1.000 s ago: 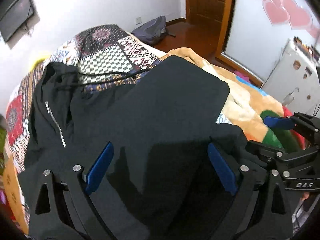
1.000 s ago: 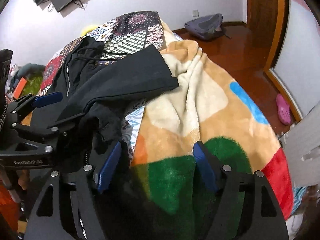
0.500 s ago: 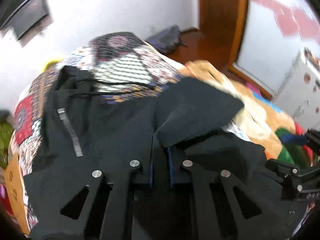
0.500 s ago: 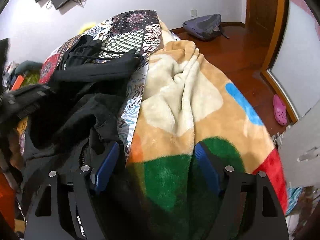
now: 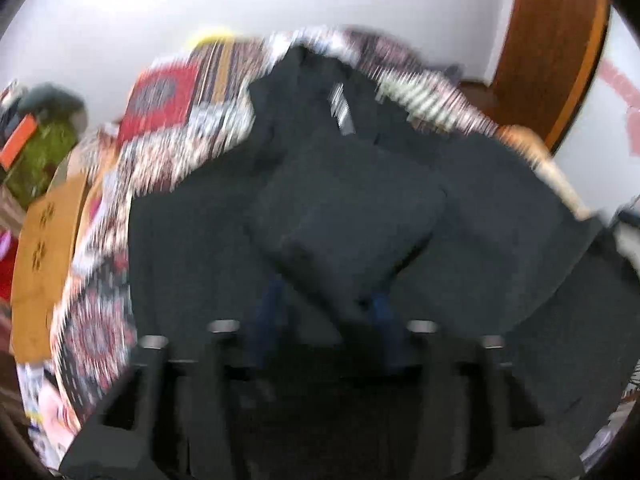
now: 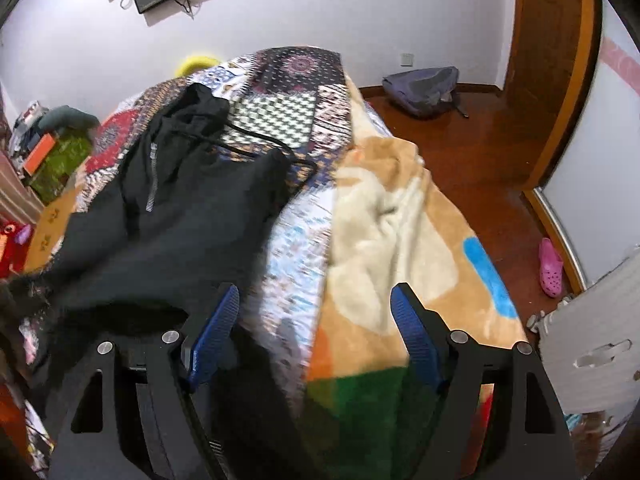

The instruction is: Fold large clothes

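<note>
Left claw is hard to read because its picture is very blurry. Its blue fingers look a little apart, with a flap of the black hoodie lying over them. I cannot tell for sure if it is pinching the cloth. Right claw is wide open and holds nothing. It hangs over the bed, just beside the hoodie's right edge.

In the right view, the black hoodie lies spread on the patterned quilt, with its hood toward the far wall and its zipper showing. A fluffy blanket lies beside it on the right.

To fold well, I think the left claw should pull its flap flat across the middle, slow and low, so the cloth does not bunch. The right claw should pinch the loose right edge and lay it over evenly. The long strings could snag, so tuck them in.

No boxes or baskets on the bed hold anything. A purple bag sits on the floor, and I cannot see inside it.
</note>
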A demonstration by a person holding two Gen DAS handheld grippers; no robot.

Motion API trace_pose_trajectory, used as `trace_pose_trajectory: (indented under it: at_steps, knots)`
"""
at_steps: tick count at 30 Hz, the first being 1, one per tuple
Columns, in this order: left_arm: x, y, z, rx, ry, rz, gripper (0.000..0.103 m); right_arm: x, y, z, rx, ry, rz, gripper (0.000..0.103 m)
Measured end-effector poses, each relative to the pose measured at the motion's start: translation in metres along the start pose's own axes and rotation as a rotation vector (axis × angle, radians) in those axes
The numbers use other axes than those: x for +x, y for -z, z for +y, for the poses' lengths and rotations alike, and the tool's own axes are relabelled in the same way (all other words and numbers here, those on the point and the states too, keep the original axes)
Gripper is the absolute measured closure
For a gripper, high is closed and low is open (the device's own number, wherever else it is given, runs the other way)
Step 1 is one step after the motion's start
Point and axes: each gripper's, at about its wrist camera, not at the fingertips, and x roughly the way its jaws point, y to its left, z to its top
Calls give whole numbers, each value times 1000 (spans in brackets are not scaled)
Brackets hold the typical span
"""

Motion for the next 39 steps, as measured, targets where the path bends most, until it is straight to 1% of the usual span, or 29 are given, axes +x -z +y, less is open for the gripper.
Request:
trace_pose_trajectory:
  at_steps: [1, 3, 5, 7, 9, 12, 14, 15, 16, 18, 20, 21, 23, 24, 27, 28, 30, 32, 35, 39]
  knots:
    - [8, 11, 3, -4, -8, 23, 35, 1, -4, 7, -11, -9, 0, 28]
    - [17, 23, 5, -23, 13, 45, 32, 4, -9, 18, -27, -14, 6, 28]
    - [20, 28, 8, -47, 19, 47, 27, 9, -14, 29, -44, -42, 18, 28]
    - [17, 28, 9, -64, 5, 35, 19, 20, -18, 37, -54, -74, 50, 28]
    - [16, 24, 13, -78, 5, 31, 17, 36, -20, 42, -55, -99, 92, 28]
    - [15, 18, 16, -89, 19, 36, 17, 68, -17, 43, -45, -48, 178, 28]
    - [11, 12, 17, -89, 18, 22, 17, 83, -9, 42, -35, -62, 229, 28]
    - [7, 11, 16, -82, 14, 8, 17, 88, -5, 42, -30, -73, 242, 28]
    - [3, 6, 12, -63, 8, -14, 16, 90, -1, 42, -40, -73, 236, 27]
    - [4, -1, 3, -12, -6, -26, 15, 87, 2, 47, -80, -63, 220, 26]
    - [9, -9, -10, 53, -38, -28, 15, 87, 5, 53, -115, -48, 215, 26]
    - [14, -14, -18, 90, -66, -25, 15, 87, 6, 55, -130, -40, 212, 26]
    - [24, -23, -30, 135, -117, -17, 15, 88, 6, 57, -154, -35, 210, 24]
    - [30, -27, -35, 148, -123, -7, 15, 87, 5, 55, -159, -38, 211, 23]
    - [42, -41, -42, 116, -66, 27, 15, 89, 6, 53, -157, -48, 210, 22]
    - [44, -45, -42, 102, -56, 30, 15, 88, 6, 52, -160, -50, 208, 22]
    - [44, -55, -40, 72, -62, 22, 15, 88, 7, 52, -164, -52, 205, 21]
    - [35, -62, -34, 38, -70, -1, 15, 88, 8, 53, -170, -54, 203, 21]
    - [8, -66, -12, -19, -80, -71, 15, 89, 8, 53, -172, -59, 203, 19]
    - [-24, -56, 27, -93, -94, -123, 15, 90, 8, 53, -173, -62, 201, 18]
